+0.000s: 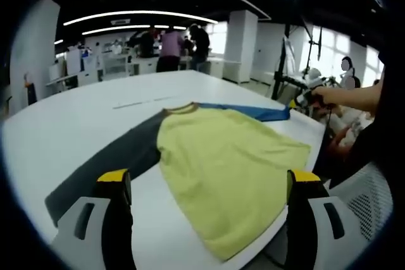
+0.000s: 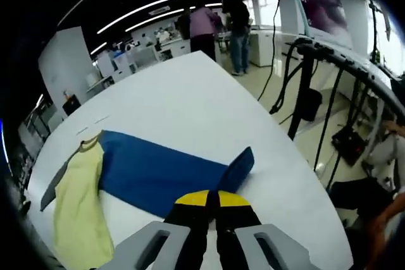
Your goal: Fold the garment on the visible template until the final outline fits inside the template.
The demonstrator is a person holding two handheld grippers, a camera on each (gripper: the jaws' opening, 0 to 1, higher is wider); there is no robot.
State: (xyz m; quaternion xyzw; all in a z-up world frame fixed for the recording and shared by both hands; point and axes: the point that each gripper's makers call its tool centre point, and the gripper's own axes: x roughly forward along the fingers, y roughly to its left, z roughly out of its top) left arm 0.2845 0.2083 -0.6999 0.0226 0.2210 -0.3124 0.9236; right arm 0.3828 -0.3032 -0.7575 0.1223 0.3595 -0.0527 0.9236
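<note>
A long-sleeved garment lies flat on the white table [image 1: 76, 124]. It has a yellow body [image 1: 221, 169], a grey sleeve [image 1: 114, 156] and a blue sleeve [image 1: 247, 110]. My left gripper [image 1: 209, 181] is open and hovers above the near hem, touching nothing. In the right gripper view my right gripper [image 2: 212, 203] is shut on the end of the blue sleeve [image 2: 158, 172], whose cuff [image 2: 242, 164] stands lifted off the table. The yellow body [image 2: 76, 200] lies to the far left. The right gripper [image 1: 302, 98] also appears in the left gripper view, held by a hand at the sleeve's tip. Faint template marks [image 1: 136, 103] lie beyond the collar.
The table's edge [image 2: 297, 175] runs close to the right of the sleeve end. Beyond it stand black stands with cables [image 2: 310, 86]. A white mesh chair [image 1: 373, 194] sits by the near corner. People [image 1: 171, 45] stand at desks far behind.
</note>
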